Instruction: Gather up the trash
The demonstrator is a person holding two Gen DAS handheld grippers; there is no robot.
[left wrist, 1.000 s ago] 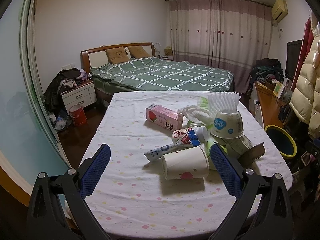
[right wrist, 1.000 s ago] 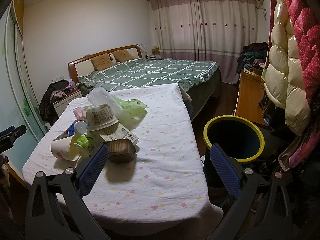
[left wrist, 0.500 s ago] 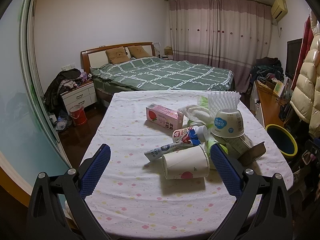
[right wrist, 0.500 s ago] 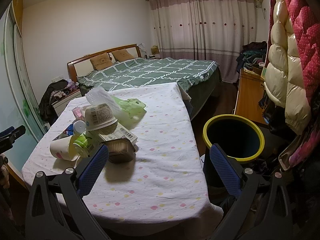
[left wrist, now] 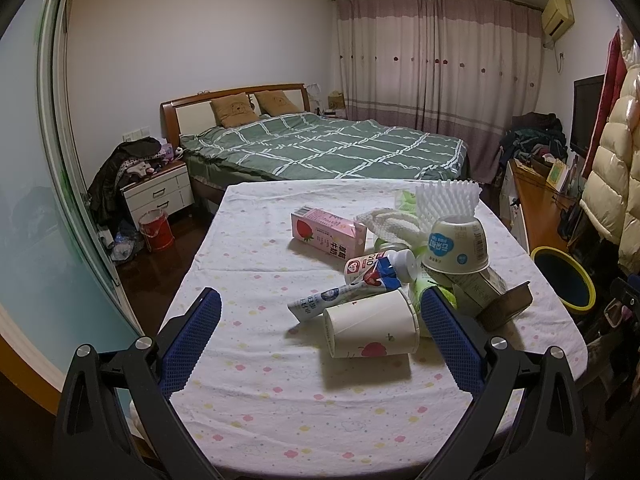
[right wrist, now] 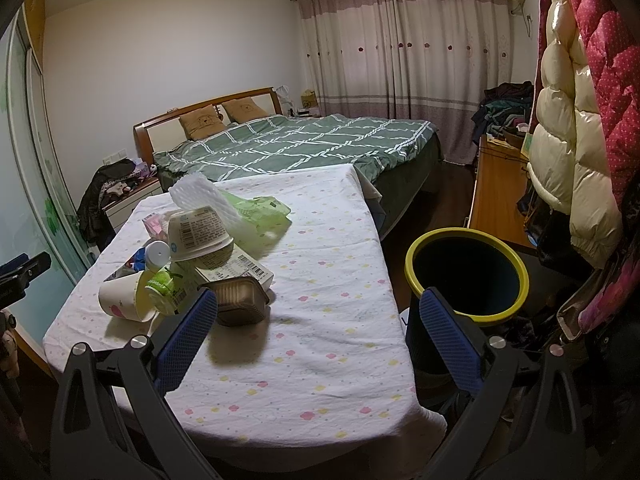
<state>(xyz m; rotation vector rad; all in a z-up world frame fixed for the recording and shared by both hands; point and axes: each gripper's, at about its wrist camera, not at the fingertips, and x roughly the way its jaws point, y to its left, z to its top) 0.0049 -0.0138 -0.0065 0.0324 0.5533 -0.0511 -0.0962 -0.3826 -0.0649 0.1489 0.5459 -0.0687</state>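
A pile of trash lies on the cloth-covered table [left wrist: 260, 392]: a paper cup [left wrist: 370, 330] on its side, a squeezed tube [left wrist: 340, 294], a pink milk carton [left wrist: 326, 232], a small bottle [left wrist: 380, 265], an upturned white tub [left wrist: 456, 244], white foam netting [left wrist: 446, 200] and a brown tray [left wrist: 506, 310]. My left gripper [left wrist: 320, 340] is open, hovering just before the cup. In the right wrist view the pile [right wrist: 200, 248] sits at the left. My right gripper [right wrist: 316, 336] is open and empty above the table's near right edge. A yellow-rimmed dark bin [right wrist: 466, 270] stands on the floor to the table's right.
A green-quilted bed [left wrist: 328, 148] stands beyond the table. A nightstand [left wrist: 158, 194] and red bucket [left wrist: 156, 230] are on the left. A wooden desk [right wrist: 496, 184] and hanging puffer coats [right wrist: 568, 128] line the right side. A glass sliding door [left wrist: 36, 200] runs along the left.
Both grippers have drifted only slightly; the views are almost the same. Nothing was picked up or moved.
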